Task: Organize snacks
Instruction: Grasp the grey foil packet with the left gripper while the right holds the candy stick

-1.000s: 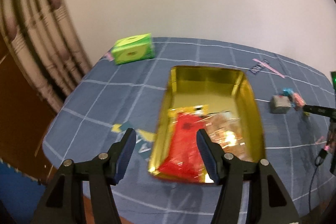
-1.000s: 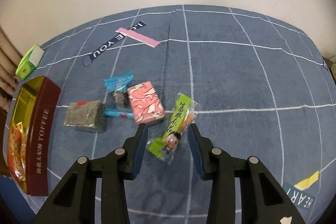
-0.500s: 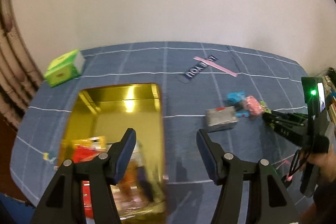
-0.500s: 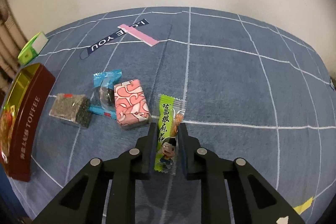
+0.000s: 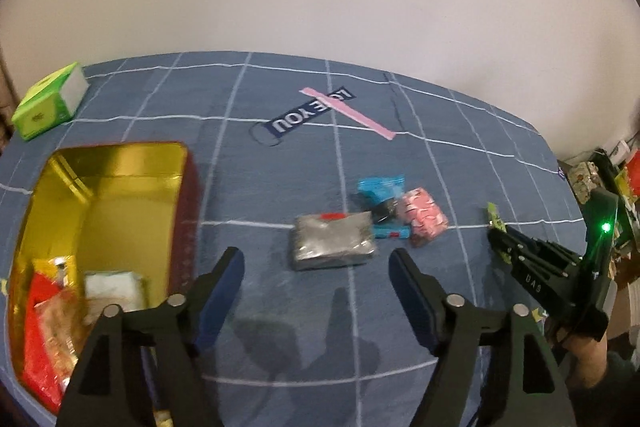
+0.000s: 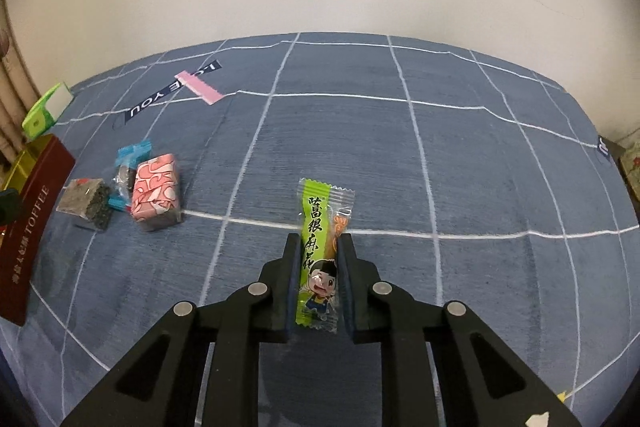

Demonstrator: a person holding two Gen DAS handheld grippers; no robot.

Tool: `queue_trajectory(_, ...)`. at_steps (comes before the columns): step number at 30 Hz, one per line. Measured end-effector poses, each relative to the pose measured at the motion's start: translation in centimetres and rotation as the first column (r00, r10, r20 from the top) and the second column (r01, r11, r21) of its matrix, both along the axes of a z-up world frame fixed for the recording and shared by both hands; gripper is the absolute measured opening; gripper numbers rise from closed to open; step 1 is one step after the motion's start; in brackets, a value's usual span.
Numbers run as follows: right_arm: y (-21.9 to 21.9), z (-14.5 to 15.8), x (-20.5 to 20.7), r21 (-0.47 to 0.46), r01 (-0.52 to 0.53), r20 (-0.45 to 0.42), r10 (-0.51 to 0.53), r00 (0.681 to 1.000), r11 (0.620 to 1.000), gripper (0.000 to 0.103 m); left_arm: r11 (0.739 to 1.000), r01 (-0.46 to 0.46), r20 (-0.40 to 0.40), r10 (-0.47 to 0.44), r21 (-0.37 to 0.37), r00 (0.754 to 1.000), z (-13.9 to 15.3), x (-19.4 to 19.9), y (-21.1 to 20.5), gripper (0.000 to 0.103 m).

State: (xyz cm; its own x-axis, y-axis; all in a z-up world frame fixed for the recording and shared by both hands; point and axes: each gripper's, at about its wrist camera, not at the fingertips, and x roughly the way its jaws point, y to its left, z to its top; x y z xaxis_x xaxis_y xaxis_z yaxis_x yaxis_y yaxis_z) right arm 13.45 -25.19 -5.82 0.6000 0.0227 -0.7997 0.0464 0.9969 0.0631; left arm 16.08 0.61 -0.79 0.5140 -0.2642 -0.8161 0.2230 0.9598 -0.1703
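Observation:
My right gripper (image 6: 319, 247) is shut on a green snack packet (image 6: 318, 227) with a cartoon boy, held just above the blue cloth. In the left wrist view the same gripper (image 5: 494, 227) shows at the right with the packet's green tip (image 5: 494, 215). My left gripper (image 5: 316, 267) hangs over the cloth, its jaws opening with nothing between them. Just beyond it lie a grey packet (image 5: 334, 241), a blue-wrapped sweet (image 5: 380, 189) and a pink block (image 5: 424, 217). The open gold-lined toffee tin (image 5: 132, 151) at the left holds red and orange snacks (image 5: 48, 319).
A green tissue box (image 5: 48, 103) sits at the far left corner. A dark "YOU" label (image 5: 308, 115) and a pink strip (image 5: 352, 113) lie on the cloth further back. Clutter stands beyond the table's right edge (image 5: 616, 183). A white wall is behind.
My left gripper swung right from above the tin to the loose snacks and its jaws widened. My right gripper closed on the green packet and carried it right, away from the pink block.

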Motion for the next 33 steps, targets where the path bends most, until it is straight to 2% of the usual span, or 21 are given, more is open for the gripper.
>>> queue_trajectory(6,-0.3,-0.2,-0.5,0.011,0.009,0.027,-0.009,1.0,1.0,0.017,0.998,0.024,-0.027,-0.023,0.05,0.999,-1.6,1.4,-2.4,0.079)
queue_trajectory(19,-0.4,-0.2,-0.6,0.021,0.01,0.04,-0.01,0.999,1.0,0.017,0.993,-0.018,-0.088,0.028,0.113,0.996,-4.7,3.5,-3.3,0.079)
queue_trajectory(28,-0.3,-0.2,-0.6,0.018,0.011,0.04,-0.012,0.999,1.0,0.017,0.994,-0.035,-0.13,0.049,0.108,0.99,-5.9,3.9,-3.1,0.078)
queue_trajectory(31,-0.3,-0.2,-0.6,0.016,0.011,0.04,-0.012,0.999,1.0,0.017,0.994,-0.024,-0.119,0.037,0.104,0.992,-5.7,3.8,-3.1,0.063)
queue_trajectory(33,-0.2,-0.3,-0.6,0.012,0.011,0.039,-0.011,0.999,1.0,0.017,0.993,-0.021,-0.115,0.034,0.117,0.993,-5.6,3.7,-3.2,0.06)
